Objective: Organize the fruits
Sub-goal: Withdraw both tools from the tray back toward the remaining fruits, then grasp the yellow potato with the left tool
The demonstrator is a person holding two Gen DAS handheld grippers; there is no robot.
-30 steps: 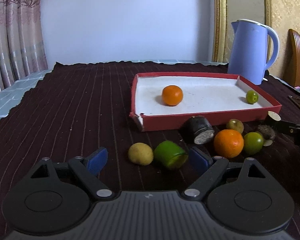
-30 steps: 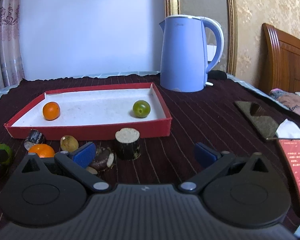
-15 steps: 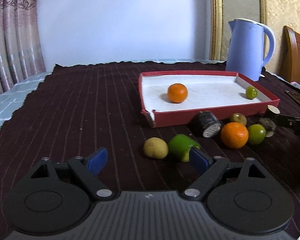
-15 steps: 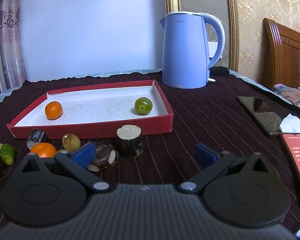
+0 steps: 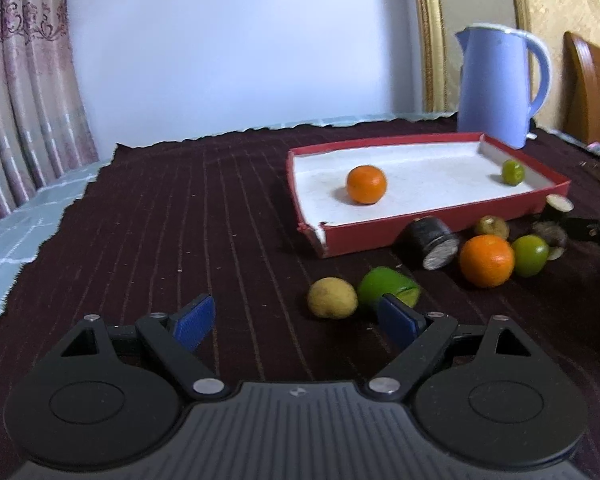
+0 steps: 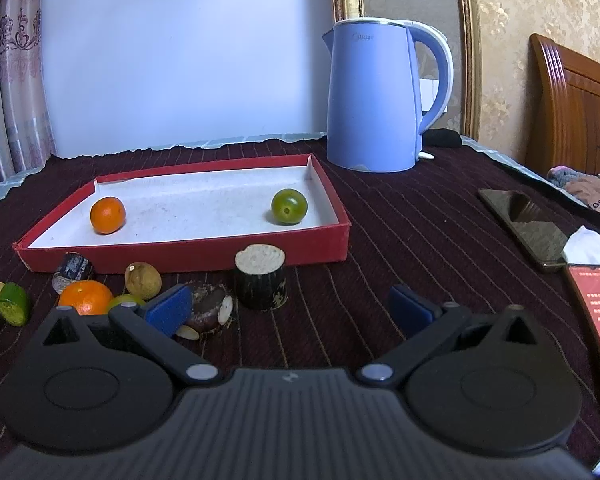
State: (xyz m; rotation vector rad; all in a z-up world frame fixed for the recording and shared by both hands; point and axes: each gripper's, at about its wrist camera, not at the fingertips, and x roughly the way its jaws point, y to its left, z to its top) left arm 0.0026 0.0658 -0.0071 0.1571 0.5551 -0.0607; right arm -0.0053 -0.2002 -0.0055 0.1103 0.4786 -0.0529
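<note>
Both the left gripper [image 5: 296, 316] and right gripper [image 6: 290, 306] stood open and empty; the round yellow-brown fruit [image 5: 332, 297] just ahead of the left one could roll away if nudged.

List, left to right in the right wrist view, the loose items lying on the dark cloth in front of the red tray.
Cut green lime piece → dark cylinder with a pale cut end → whole orange → yellowish-brown round fruit → dark brown peeled chunk → upright dark stump with a pale top.
</note>
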